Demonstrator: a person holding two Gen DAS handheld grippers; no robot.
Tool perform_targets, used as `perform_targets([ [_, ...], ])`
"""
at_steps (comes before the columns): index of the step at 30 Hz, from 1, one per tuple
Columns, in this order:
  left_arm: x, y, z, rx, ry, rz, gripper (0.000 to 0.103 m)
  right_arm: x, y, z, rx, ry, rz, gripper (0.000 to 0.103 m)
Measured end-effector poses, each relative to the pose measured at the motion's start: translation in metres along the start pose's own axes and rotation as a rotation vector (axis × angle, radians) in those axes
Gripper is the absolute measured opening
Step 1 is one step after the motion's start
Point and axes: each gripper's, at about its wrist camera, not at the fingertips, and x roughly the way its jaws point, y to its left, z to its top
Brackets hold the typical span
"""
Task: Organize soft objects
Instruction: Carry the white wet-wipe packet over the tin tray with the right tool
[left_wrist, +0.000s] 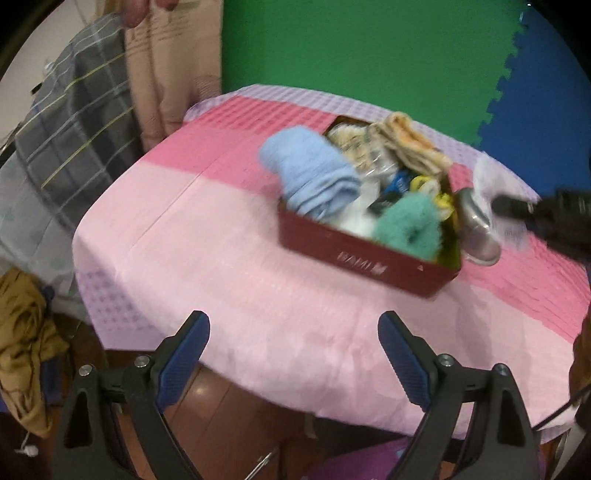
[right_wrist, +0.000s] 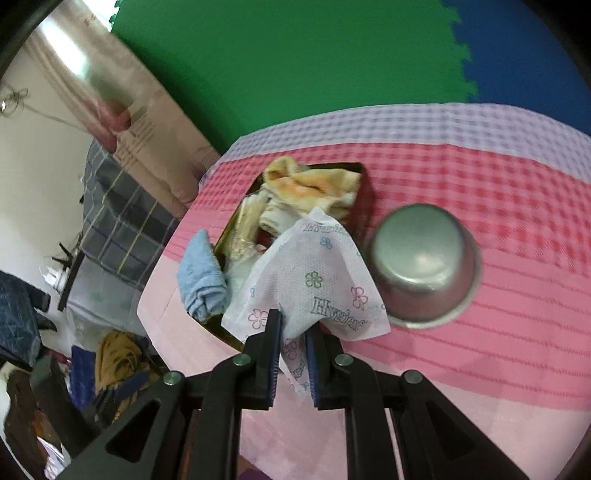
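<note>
A dark red box (left_wrist: 354, 254) sits on the pink cloth-covered table (left_wrist: 229, 258), filled with soft things: a blue towel (left_wrist: 314, 177), a teal fluffy piece (left_wrist: 406, 225), a beige-orange cloth (left_wrist: 410, 144). My left gripper (left_wrist: 293, 332) is open and empty above the table's near edge. My right gripper (right_wrist: 293, 325) is shut on a white flower-printed wipe (right_wrist: 314, 280) and holds it above the box (right_wrist: 362, 177), next to an upturned metal bowl (right_wrist: 424, 262). The right gripper (left_wrist: 517, 206) shows at the right of the left wrist view.
The metal bowl (left_wrist: 476, 229) stands upside down right beside the box. A plaid grey fabric (left_wrist: 77, 122) and beige curtain (left_wrist: 173, 66) hang left of the table. Green and blue foam mats (left_wrist: 369, 55) lie behind. A brown garment (left_wrist: 26, 339) lies low left.
</note>
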Motion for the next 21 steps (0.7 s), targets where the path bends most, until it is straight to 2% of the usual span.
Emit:
perform_targets([
  [9, -0.001, 0.011, 0.006, -0.025, -0.051, 0.045, 0.091, 0.054, 0.052, 0.026, -0.15, 0.055, -0.048, 0.012],
  [11, -0.005, 0.014, 0.007, -0.027, -0.068, 0.048, 0.091, 0.068, 0.061, 0.028, -0.198, 0.068, -0.09, 0.012],
  [15, -0.008, 0.014, 0.008, -0.018, -0.088, 0.056, 0.091, 0.091, 0.063, 0.033, -0.242, 0.088, -0.154, 0.012],
  [21, -0.004, 0.013, 0.01, -0.014, -0.072, 0.048, 0.091, 0.115, 0.063, 0.037, -0.323, 0.114, -0.229, 0.012],
])
